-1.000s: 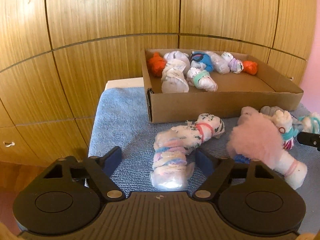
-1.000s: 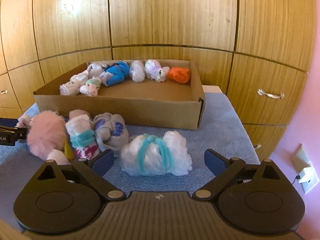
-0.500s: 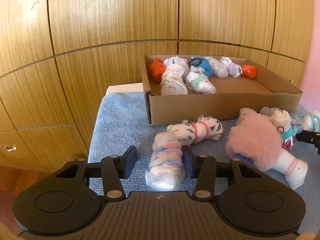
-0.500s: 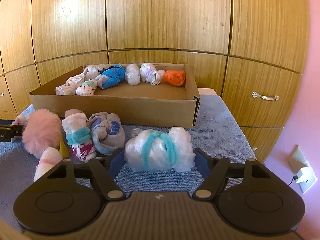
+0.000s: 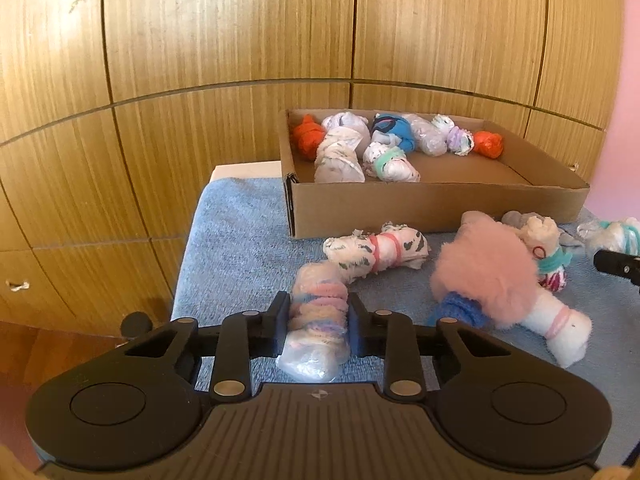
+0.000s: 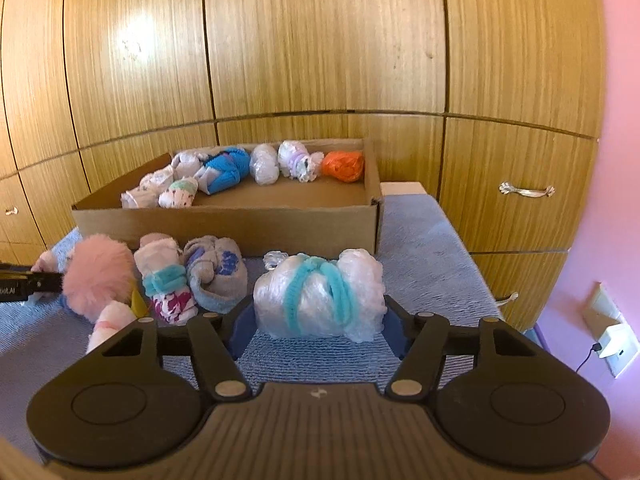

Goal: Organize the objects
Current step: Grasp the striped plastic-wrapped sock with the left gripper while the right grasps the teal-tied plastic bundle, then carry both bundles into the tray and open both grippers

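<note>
- Pastel-banded bundle [image 5: 318, 320], lower centre: left gripper [image 5: 319, 310] is clenching it.
- Teal-tied plastic bundle [image 6: 318, 298], centre: right gripper [image 6: 319, 320] jaws, just closing, are pressing its sides.

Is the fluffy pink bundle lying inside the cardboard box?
No: the fluffy pink bundle lies on the blue towel in front of the cardboard box, not inside it.

Wooden cabinet doors [image 6: 320, 40], metal handle [image 6: 526, 191], wall socket [image 6: 614, 346], pink wall [image 6: 624, 200].
</note>
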The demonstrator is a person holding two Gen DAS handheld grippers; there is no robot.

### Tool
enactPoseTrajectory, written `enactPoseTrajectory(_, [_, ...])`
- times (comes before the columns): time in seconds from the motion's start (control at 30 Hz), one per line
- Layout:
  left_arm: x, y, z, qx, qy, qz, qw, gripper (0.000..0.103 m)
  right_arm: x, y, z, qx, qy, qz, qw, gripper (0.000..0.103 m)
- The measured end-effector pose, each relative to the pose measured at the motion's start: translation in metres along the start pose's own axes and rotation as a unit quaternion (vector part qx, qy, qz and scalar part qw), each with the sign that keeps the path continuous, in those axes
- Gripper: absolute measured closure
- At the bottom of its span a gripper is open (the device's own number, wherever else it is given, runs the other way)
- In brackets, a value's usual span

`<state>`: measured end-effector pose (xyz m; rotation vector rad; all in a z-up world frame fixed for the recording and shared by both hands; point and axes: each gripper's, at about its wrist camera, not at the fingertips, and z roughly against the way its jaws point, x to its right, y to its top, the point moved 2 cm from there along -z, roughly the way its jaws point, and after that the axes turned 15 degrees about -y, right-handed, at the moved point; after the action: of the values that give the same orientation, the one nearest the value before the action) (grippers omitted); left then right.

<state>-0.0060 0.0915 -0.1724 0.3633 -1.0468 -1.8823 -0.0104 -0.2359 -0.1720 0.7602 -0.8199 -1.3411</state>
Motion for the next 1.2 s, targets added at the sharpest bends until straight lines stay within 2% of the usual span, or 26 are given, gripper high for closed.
enactPoseTrajectory(0.27, [0.002,0.017,0.028,0.011,-0.012,0.007,0.9998,0.068,0.014,0.021,0.017,0.032,0.003,0.007,0.999,0.043])
enactPoseTrajectory(0.5, [0.014,0.056,0.037,0.012,-0.031,-0.012,0.9994,0.067,0.025,0.057,0.027,0.065,0.013,0.022,0.998,0.043])
enactPoseTrajectory(0.63, [0.032,0.085,0.032,0.012,-0.048,-0.041,0.9979,0.067,0.029,0.08,0.024,0.077,0.023,0.038,0.996,0.043])
enactPoseTrajectory(0.77, [0.052,0.124,0.02,0.014,-0.073,-0.048,0.996,0.067,0.026,0.105,0.015,0.086,0.036,0.059,0.994,0.043])
enactPoseTrajectory(0.93, [0.074,0.162,-0.005,-0.005,-0.088,-0.065,0.994,0.067,0.018,0.133,0.003,0.094,0.054,0.087,0.99,0.043])
enactPoseTrajectory(1.07, [0.08,0.181,-0.036,-0.03,-0.096,-0.064,0.9928,0.067,0.01,0.151,-0.017,0.092,0.075,0.105,0.987,0.043])
enactPoseTrajectory(1.2, [0.078,0.187,-0.074,-0.062,-0.112,-0.035,0.9911,0.067,-0.004,0.158,-0.048,0.072,0.099,0.131,0.984,0.043])
